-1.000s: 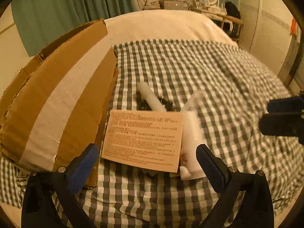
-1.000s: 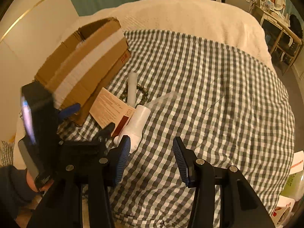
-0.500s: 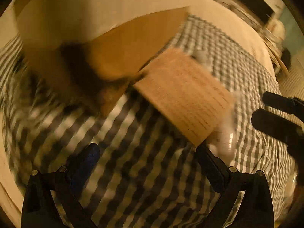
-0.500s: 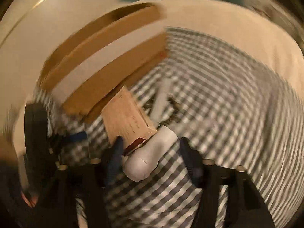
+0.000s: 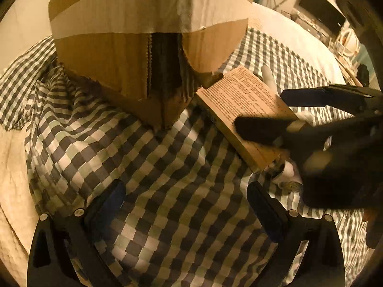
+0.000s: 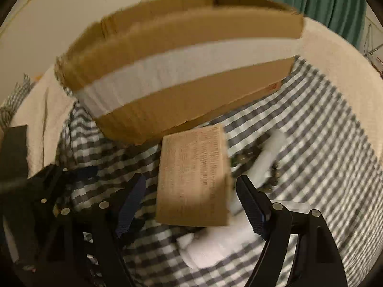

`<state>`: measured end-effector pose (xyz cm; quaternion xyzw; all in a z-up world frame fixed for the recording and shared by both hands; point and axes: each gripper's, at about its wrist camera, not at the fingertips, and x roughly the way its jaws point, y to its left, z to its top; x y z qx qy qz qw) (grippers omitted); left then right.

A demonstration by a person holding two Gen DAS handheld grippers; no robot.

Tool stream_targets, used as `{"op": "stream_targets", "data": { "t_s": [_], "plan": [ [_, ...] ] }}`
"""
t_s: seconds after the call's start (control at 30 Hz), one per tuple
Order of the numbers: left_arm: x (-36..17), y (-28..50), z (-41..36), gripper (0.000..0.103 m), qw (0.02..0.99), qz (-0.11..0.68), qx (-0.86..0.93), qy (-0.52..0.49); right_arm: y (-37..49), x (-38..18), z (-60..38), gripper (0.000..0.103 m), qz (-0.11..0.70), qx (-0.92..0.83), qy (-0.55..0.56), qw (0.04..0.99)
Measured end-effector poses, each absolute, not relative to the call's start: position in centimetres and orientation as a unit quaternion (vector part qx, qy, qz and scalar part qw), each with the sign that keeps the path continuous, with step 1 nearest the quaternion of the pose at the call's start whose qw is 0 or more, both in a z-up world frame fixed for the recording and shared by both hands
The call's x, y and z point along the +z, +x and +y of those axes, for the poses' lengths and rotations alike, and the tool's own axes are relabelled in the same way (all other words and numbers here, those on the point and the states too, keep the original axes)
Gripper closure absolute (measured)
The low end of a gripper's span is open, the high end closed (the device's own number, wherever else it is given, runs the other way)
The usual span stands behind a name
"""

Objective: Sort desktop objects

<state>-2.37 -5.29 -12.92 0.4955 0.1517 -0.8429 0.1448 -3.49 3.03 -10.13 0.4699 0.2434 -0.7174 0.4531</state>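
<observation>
Barely started, judging by the lay of things. Four loose items to sort, all out on the bed and none seen inside the cardboard box [image 6: 182, 71], whose interior shows in neither view.

- Small printed carton [image 6: 194, 162]: flat on the checked cloth [image 5: 167, 167], far end just beside the foot of the cardboard box, near end resting over the white bottle [image 6: 215, 246].
- White bottle: on its side under and beside the carton, close to the camera in the right wrist view.
- White tube [image 6: 270, 150] and a string of dark beads [image 6: 244, 160]: together just beyond the carton, blurred, too soft to say whether touching.

Right gripper [image 6: 191, 184]: released, jaws just opened wider, straddling the carton with a pad on either side and neither pressing on it. Probably lining up the first pick, so grasp, lift and drop into the box all left to do, then the same for the other three.

Left gripper [image 5: 185, 198]: released as well, empty, hanging over bare checked cloth in front of the box corner, well apart from the items.

No worktop here: a bed, spread with a rumpled grey-and-white checked cloth over a cream cover [image 6: 335, 55]. Soft, creased footing, likely to let things tip or sink. Behind, a pale wall [image 6: 47, 12] and green curtain [image 6: 323, 7]; in the left wrist view a dark screen [image 5: 318, 16] and cluttered furniture in the far corner. Warm, dim light throughout.
</observation>
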Motion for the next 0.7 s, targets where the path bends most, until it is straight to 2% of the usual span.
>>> {"op": "stream_targets", "data": {
  "t_s": [0.1, 0.27, 0.3, 0.33, 0.7],
  "plan": [
    [-13.1, -1.9, -5.2, 0.000, 0.139, 0.146, -0.847, 0.492, -1.9, -11.5, 2.0, 0.012, 0.283, -0.716, 0.461, 0.441],
    [-13.3, -1.7, -4.7, 0.000, 0.137, 0.121, -0.848, 0.498, -0.7, -13.9, 1.3, 0.011, 0.338, -0.710, 0.465, 0.406],
    [-13.3, -1.6, -4.6, 0.000, 0.137, 0.120, -0.848, 0.498, -0.6, -14.2, 1.4, 0.014, 0.339, -0.710, 0.467, 0.404],
    [-13.3, -1.4, -4.6, 0.000, 0.137, 0.121, -0.849, 0.496, -0.7, -14.3, 1.7, 0.027, 0.335, -0.711, 0.470, 0.401],
    [-12.5, -2.2, -2.9, 0.000, 0.125, 0.154, -0.850, 0.489, -1.5, -8.6, 8.2, 0.028, 0.220, -0.787, 0.435, 0.377]
  ]
}}
